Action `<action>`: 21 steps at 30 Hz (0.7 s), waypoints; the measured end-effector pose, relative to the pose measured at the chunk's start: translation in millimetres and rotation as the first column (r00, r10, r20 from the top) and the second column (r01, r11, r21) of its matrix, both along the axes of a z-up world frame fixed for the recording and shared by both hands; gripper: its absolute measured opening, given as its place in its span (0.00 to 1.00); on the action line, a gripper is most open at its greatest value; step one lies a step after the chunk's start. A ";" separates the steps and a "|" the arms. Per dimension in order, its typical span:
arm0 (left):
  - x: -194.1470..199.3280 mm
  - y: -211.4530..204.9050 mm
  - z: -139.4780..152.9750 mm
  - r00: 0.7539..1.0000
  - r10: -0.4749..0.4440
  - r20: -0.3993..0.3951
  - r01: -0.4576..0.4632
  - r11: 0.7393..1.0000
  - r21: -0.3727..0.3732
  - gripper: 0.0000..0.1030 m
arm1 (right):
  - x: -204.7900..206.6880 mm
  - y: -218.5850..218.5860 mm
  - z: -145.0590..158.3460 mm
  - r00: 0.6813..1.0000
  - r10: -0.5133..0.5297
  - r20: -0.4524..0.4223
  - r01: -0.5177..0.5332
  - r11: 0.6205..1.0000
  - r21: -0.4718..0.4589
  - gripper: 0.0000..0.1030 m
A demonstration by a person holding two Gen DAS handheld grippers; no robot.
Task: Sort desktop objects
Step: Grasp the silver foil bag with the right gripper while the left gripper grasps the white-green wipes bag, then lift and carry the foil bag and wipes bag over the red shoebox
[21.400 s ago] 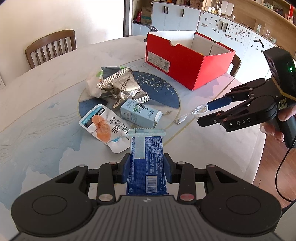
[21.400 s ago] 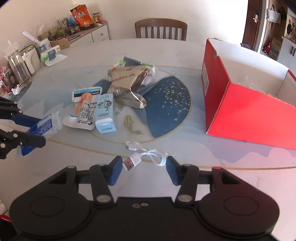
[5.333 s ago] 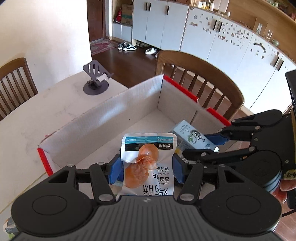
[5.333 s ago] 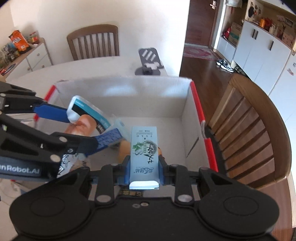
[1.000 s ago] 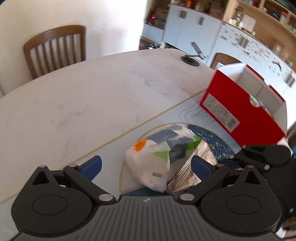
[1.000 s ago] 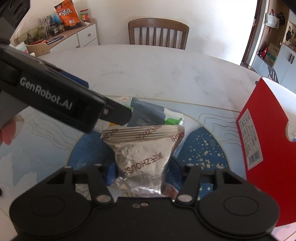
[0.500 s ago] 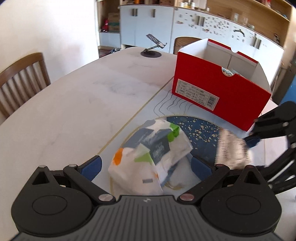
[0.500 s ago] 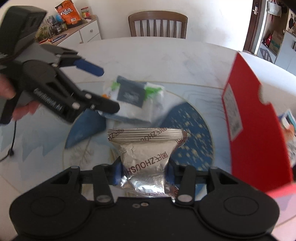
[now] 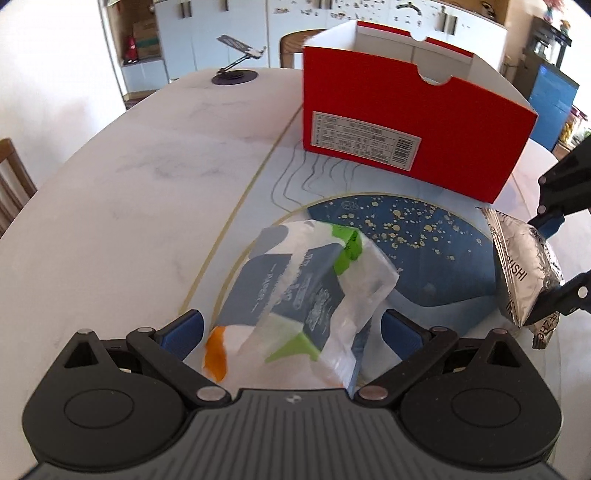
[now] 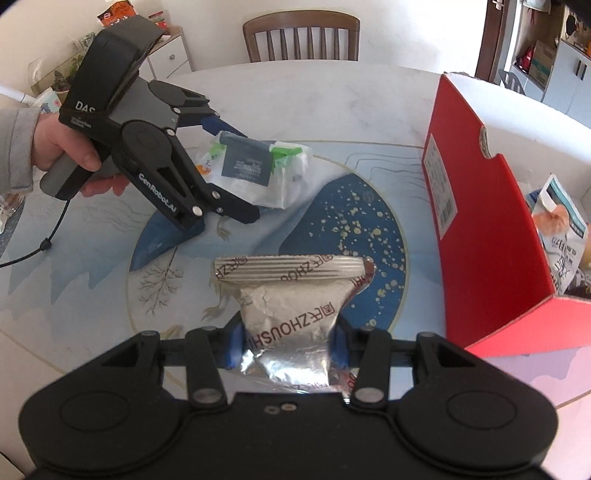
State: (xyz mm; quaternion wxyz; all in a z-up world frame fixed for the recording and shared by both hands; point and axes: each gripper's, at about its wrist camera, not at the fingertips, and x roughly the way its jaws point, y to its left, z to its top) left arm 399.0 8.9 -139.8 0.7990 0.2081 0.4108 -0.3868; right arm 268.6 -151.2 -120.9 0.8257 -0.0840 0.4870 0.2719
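Observation:
A white packet with grey, green and orange print (image 9: 310, 291) lies on the table's blue disc pattern. My left gripper (image 9: 291, 328) stands open around it, one blue pad on each side, pads not pressing. From the right wrist view the same gripper (image 10: 236, 173) straddles the packet (image 10: 255, 173). My right gripper (image 10: 286, 350) is shut on a crinkled silver foil bag (image 10: 291, 314), held above the table; the bag (image 9: 524, 266) also shows at the right edge of the left wrist view. The red shoebox (image 9: 406, 118) stands open behind; a snack pouch (image 10: 561, 236) lies inside it.
A phone stand (image 9: 236, 62) sits at the table's far edge. A wooden chair (image 10: 301, 35) stands behind the table. A person's hand and grey sleeve (image 10: 22, 147) hold the left gripper. Cupboards line the back wall.
The left gripper has rolled and come down over the white packet, which now lies between its fingers. The right gripper has lifted the foil bag off the pile and drawn it toward the box.

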 end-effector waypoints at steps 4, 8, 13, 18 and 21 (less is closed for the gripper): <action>-4.2 -6.9 -0.8 0.999 -0.025 0.022 0.025 1.000 0.002 0.97 | -0.8 -1.4 -0.5 1.000 -0.004 -0.005 0.004 1.000 -0.002 0.44; -5.5 -10.8 -0.2 0.999 -0.004 0.037 0.003 1.000 0.014 0.88 | -1.0 -2.9 -0.8 1.000 -0.007 -0.007 0.007 1.000 0.000 0.44; -7.2 -9.8 3.4 0.998 0.046 0.031 -0.046 0.999 0.009 0.72 | -3.0 -5.5 1.2 1.000 -0.012 -0.001 0.012 1.000 0.008 0.44; -17.6 -9.5 7.4 0.994 0.104 0.023 -0.104 0.994 0.028 0.63 | -4.9 -11.7 7.7 1.000 -0.027 0.004 0.027 0.999 0.021 0.44; -26.2 -10.4 9.8 0.989 0.146 0.010 -0.146 0.989 0.038 0.60 | -6.8 -15.8 11.6 1.000 -0.031 0.002 0.031 0.999 0.025 0.44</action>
